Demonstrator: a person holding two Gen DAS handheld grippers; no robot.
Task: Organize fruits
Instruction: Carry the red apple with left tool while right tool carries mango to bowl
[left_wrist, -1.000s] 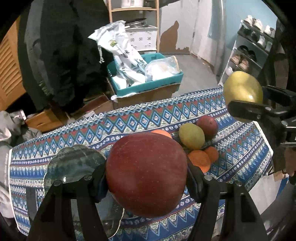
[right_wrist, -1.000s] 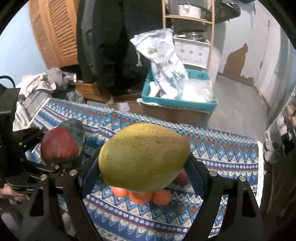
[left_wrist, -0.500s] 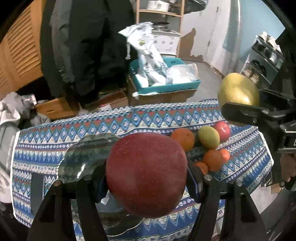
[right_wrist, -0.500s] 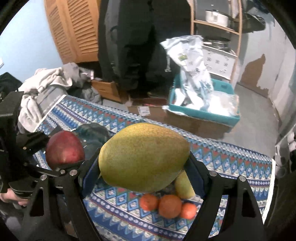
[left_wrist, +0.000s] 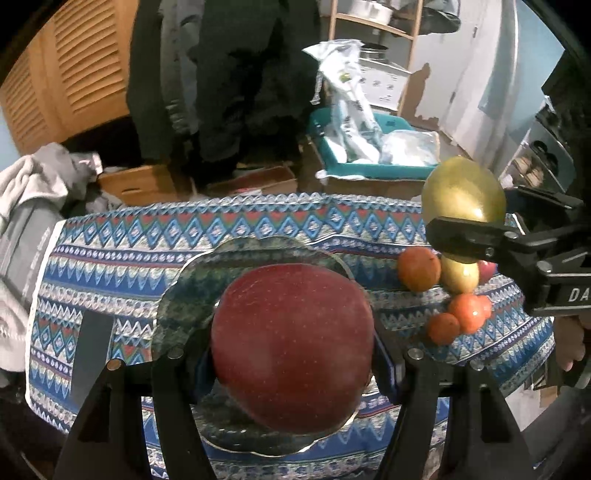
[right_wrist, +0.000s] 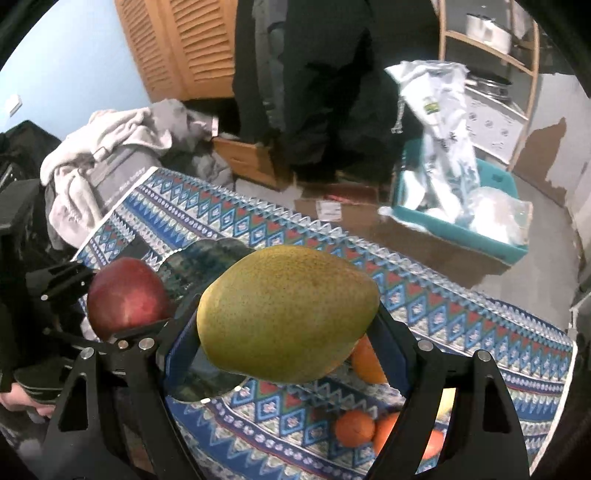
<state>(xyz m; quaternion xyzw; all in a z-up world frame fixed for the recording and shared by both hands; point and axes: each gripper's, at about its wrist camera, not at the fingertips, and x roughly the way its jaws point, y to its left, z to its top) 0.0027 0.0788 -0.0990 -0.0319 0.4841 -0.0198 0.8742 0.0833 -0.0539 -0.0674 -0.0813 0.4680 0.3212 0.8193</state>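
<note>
My left gripper (left_wrist: 291, 354) is shut on a big red apple (left_wrist: 291, 343), held above a dark glass plate (left_wrist: 199, 280) on the patterned tablecloth (left_wrist: 118, 240). In the right wrist view that apple (right_wrist: 123, 297) shows at the left. My right gripper (right_wrist: 286, 339) is shut on a yellow-green mango (right_wrist: 286, 312), hanging over the cloth just right of the plate (right_wrist: 207, 258); the left wrist view shows this mango (left_wrist: 463, 194) at the right. Several oranges (left_wrist: 419, 267), a small yellow-green fruit (left_wrist: 460, 275) and a red fruit (left_wrist: 487, 269) lie in a cluster on the cloth.
Behind the table a person in dark clothes (left_wrist: 236, 74) stands by cardboard boxes (left_wrist: 140, 184) and a teal bin (left_wrist: 369, 170) with plastic bags. Grey clothes (right_wrist: 110, 140) are piled at the table's left end. A dark flat rectangle (left_wrist: 90, 350) lies on the cloth left of the plate.
Both grippers have carried their fruits leftward across the table. The plate now lies under the apple, and the fruit cluster has fallen away to the right.
</note>
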